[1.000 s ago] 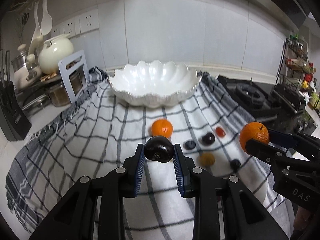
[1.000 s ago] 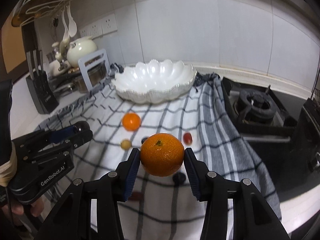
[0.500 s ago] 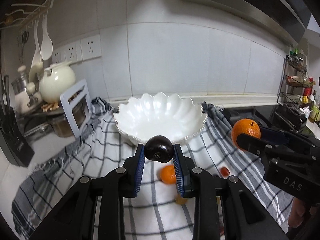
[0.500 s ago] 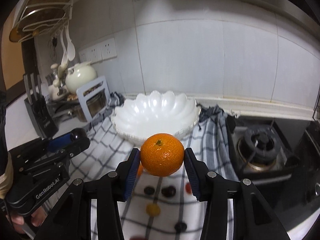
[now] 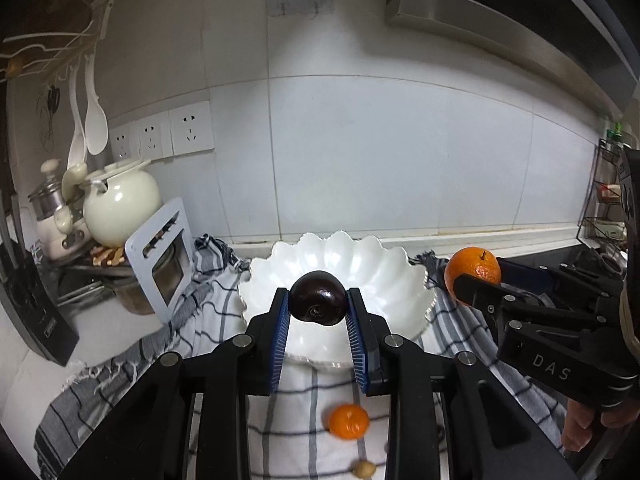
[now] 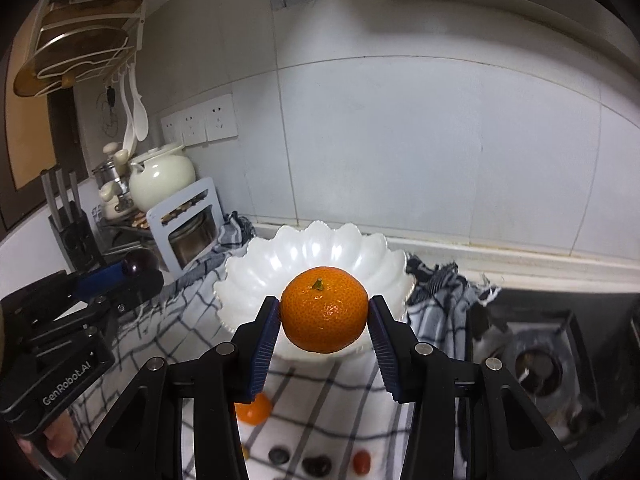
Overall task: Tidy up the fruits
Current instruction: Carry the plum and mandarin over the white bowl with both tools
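My left gripper is shut on a dark purple plum, held in the air in front of the white scalloped bowl. My right gripper is shut on a large orange, also raised before the bowl. From the left wrist view the orange shows at the right in the other gripper's tip. From the right wrist view the plum shows at the left. A small orange and a tiny yellow fruit lie on the checked cloth below.
Several small dark and red fruits lie on the cloth near the front. A white teapot, a grey rack and a knife block stand at the left. A gas hob is at the right. The tiled wall rises behind the bowl.
Both grippers have risen and moved toward the bowl with their fruits; the bowl now sits just behind the fingertips and the loose fruits have slid down to the bottom of the views.
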`<act>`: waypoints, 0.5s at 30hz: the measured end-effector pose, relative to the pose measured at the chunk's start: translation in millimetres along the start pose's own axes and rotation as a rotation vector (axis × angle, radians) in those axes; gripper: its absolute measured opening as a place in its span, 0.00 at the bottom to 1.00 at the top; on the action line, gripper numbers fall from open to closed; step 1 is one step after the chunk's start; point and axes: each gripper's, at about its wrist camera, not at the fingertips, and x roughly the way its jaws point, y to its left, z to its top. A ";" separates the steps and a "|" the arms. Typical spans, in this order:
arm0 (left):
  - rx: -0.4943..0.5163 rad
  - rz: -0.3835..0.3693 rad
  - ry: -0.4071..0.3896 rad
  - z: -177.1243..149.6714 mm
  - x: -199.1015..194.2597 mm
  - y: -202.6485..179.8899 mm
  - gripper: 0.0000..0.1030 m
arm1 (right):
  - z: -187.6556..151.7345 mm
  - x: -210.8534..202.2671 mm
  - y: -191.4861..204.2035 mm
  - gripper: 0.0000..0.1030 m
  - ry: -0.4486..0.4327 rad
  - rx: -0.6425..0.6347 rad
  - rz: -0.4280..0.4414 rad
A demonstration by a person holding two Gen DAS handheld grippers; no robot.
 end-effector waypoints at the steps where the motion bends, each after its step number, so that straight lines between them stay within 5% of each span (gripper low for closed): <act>1: 0.001 -0.001 0.003 4.0 4.9 1.1 0.28 | 4.5 5.8 -1.6 0.45 0.005 -0.004 -0.001; 15: 0.012 0.035 0.134 29.9 100.6 13.3 0.28 | 40.2 109.2 -25.0 0.45 0.157 -0.043 -0.010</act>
